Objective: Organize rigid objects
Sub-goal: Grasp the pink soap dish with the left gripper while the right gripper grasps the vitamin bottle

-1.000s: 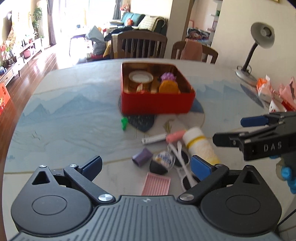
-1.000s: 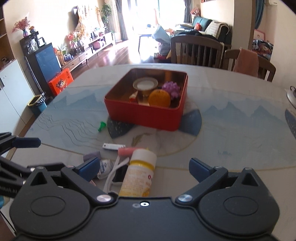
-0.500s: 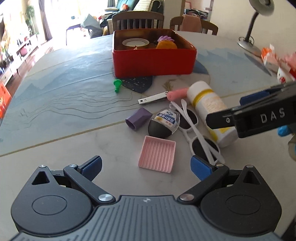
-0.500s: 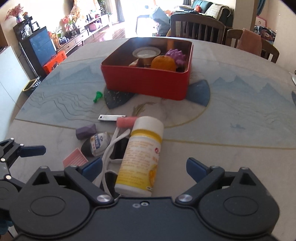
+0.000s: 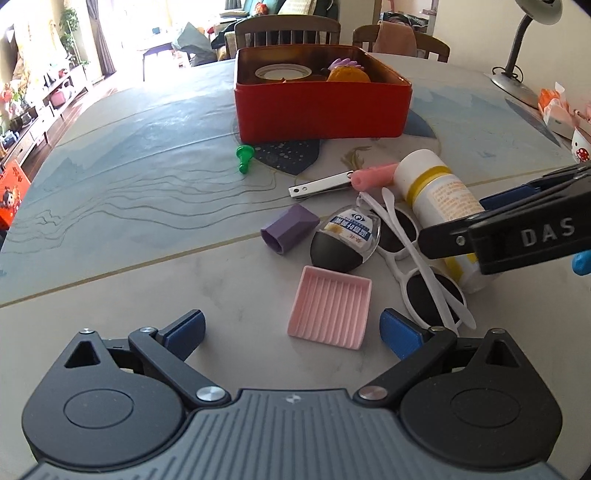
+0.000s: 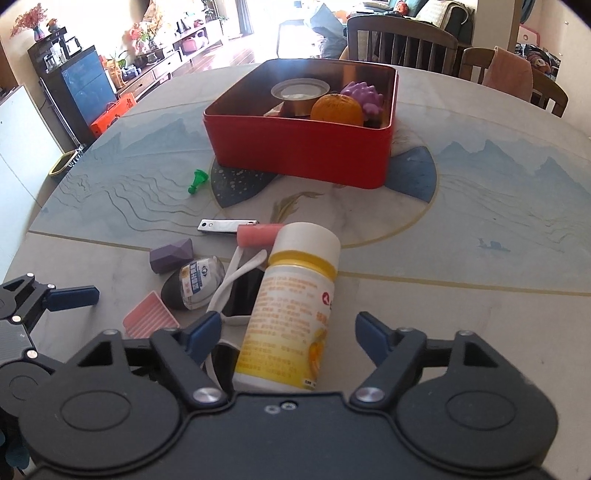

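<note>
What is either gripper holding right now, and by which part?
Nothing. Both are open: the right gripper straddles the lying bottle near its base without touching; the left gripper hovers at the pink tray.

A home is shown, probably an open dining and living room: slatted wooden dining chairs (image 5: 287, 26), a teal cushioned sofa (image 6: 436, 14), potted plants (image 5: 70, 35) and a low media cabinet (image 6: 162, 70) are seen.

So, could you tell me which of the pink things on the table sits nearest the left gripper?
The ribbed pink tray, just ahead of the open left gripper; the pink tube lies farther off.
</note>
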### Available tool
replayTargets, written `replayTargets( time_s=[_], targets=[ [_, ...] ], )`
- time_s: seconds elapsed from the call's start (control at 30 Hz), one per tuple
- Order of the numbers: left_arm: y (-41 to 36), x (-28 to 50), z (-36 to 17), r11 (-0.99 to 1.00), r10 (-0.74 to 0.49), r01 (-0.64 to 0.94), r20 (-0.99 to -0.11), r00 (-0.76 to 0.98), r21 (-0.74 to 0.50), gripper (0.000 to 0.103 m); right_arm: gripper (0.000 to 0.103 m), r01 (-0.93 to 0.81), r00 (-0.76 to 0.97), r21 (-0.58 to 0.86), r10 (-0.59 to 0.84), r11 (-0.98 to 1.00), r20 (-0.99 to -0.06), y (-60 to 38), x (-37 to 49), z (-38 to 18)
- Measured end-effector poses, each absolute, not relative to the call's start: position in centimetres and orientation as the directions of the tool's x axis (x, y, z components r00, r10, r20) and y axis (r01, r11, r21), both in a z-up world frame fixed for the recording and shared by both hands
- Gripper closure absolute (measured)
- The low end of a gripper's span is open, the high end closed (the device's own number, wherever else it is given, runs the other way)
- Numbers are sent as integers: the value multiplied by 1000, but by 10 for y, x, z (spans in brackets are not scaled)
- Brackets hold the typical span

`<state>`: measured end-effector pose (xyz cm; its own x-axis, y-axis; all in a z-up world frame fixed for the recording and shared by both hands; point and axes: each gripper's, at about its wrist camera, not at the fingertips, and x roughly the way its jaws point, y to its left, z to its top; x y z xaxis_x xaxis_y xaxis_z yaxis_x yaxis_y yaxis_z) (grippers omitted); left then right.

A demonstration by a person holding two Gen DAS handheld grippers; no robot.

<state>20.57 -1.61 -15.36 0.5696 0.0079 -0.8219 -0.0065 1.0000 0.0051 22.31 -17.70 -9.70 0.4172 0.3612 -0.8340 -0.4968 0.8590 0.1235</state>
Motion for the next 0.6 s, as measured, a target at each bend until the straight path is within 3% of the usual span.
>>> replayTargets(
  time_s=[0.07, 0.23, 0.3, 0.6],
  targets=[
    [-19, 206, -151, 1000, -2, 10, -816, 578, 5, 13, 33, -497, 416, 125, 362, 859, -834, -177, 225, -98],
    [-27, 206, -145, 999, -20, 44, -808, 589, 7, 51, 41, -498, 411, 129, 364, 858, -836, -175, 227, -98],
    [-29, 206, -143, 998, -26, 56, -807, 590, 9, 62, 47, -498, 407, 131, 365, 857, -837, -175, 228, -99],
    [-27, 211, -142, 999, -30, 40, -818, 575, -9, 63, 59, -487, 423, 111, 345, 866, -838, -174, 228, -98]
  ],
)
